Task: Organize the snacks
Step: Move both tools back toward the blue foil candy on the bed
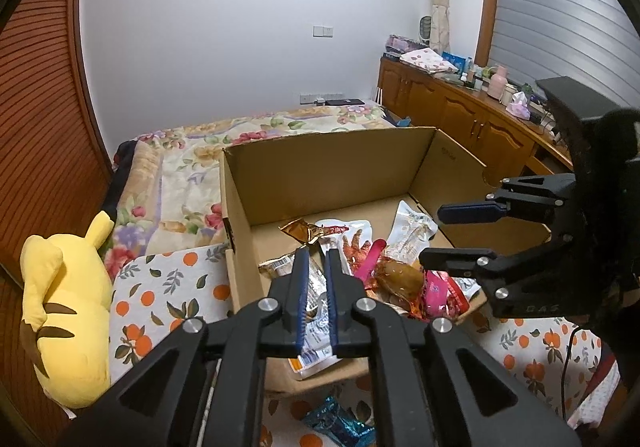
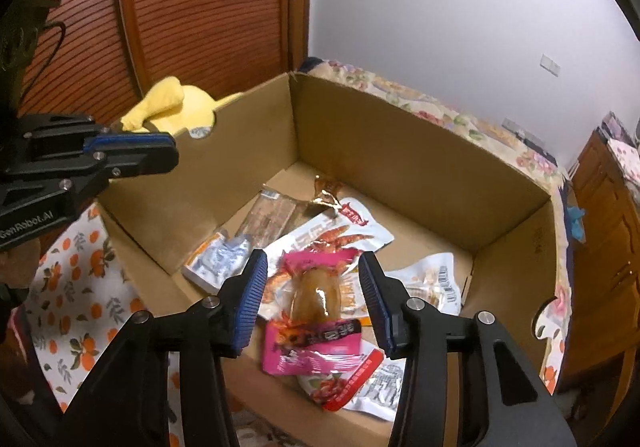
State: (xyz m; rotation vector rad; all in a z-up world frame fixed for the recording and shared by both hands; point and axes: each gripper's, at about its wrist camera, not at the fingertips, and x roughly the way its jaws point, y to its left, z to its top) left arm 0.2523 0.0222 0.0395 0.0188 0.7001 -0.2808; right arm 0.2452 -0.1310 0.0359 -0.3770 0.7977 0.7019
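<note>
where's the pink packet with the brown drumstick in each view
Left wrist: pink packet low right of centre in the cardboard box, under the right gripper.
Right wrist: centre-low, seen between the right gripper's open fingers.
Shared landmark: white chicken-feet packet, just behind it.

Both wrist views look steeply down, close above the cardboard box (image 1: 320, 167) (image 2: 400, 151), the left from its near edge facing twelve o'clock, the right from its right side facing ten o'clock, sharing its snack-strewn floor.
</note>
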